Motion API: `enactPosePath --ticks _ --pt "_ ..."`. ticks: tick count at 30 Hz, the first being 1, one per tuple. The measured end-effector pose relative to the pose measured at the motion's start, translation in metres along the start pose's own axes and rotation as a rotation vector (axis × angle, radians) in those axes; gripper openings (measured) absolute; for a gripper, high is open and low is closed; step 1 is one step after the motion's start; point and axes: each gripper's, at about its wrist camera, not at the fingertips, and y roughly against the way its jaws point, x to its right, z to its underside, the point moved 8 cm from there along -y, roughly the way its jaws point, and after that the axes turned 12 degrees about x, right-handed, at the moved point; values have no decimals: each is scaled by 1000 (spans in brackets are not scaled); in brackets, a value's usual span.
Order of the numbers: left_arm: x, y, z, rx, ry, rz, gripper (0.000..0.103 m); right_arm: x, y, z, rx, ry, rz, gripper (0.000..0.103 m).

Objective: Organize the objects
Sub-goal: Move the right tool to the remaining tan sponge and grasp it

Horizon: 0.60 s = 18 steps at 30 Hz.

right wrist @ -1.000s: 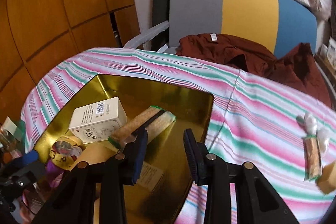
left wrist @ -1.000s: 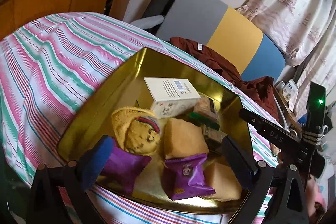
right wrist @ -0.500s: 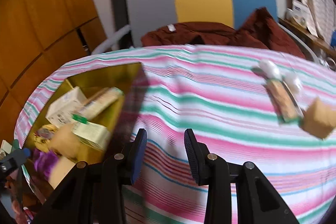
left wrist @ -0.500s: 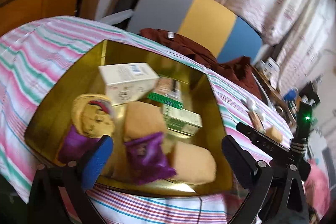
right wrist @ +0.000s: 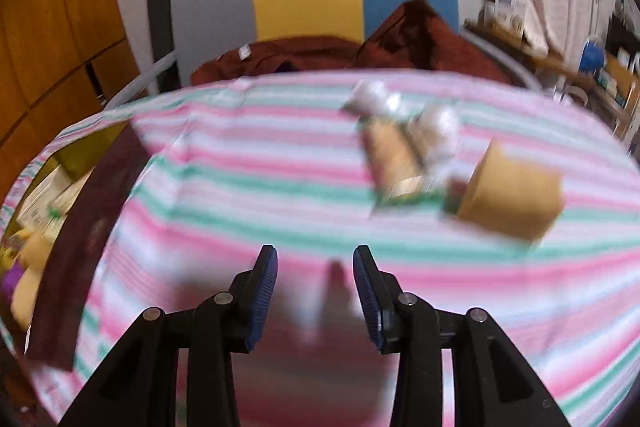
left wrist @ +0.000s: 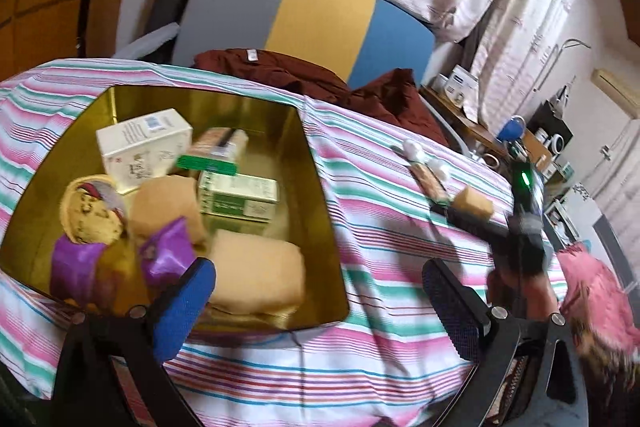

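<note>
A gold tin [left wrist: 320, 211] on the striped tablecloth holds a white box [left wrist: 140, 143], a green box [left wrist: 240, 195], a cookie pack [left wrist: 90, 215], purple packets [left wrist: 164, 259] and tan wrapped cakes [left wrist: 256, 275]. My left gripper [left wrist: 316, 291] is wide open at the tin's near right corner, holding nothing. Loose on the cloth to the right lie a long snack bar [right wrist: 394, 157], white wrapped sweets [right wrist: 438, 127] and a tan block [right wrist: 512, 195]. My right gripper [right wrist: 314, 267] hovers over bare cloth short of them, jaws opening, nothing between them. It also shows as a dark blur, the right gripper [left wrist: 480, 227].
A grey, yellow and blue chair [left wrist: 304, 19] stands behind the table with a dark red garment [left wrist: 304, 75] draped over its seat. Curtains and cluttered shelves [left wrist: 540, 135] fill the right side. A pink sleeve [left wrist: 596, 303] shows at the right edge.
Both grippers swung right. The right one left the tin and now faces the loose snacks, its jaws a little wider. The left one's view shifted from the tin's middle toward its right corner.
</note>
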Motion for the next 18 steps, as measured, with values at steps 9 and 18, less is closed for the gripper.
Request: enactPosePath --ticks 9,18 --pt "1 10 4 -16 -3 -35 103 52 -64 -36 -93 -63 139 47" --pt "12 4 6 -36 -26 -33 103 6 -25 -17 -71 -113 -136 51"
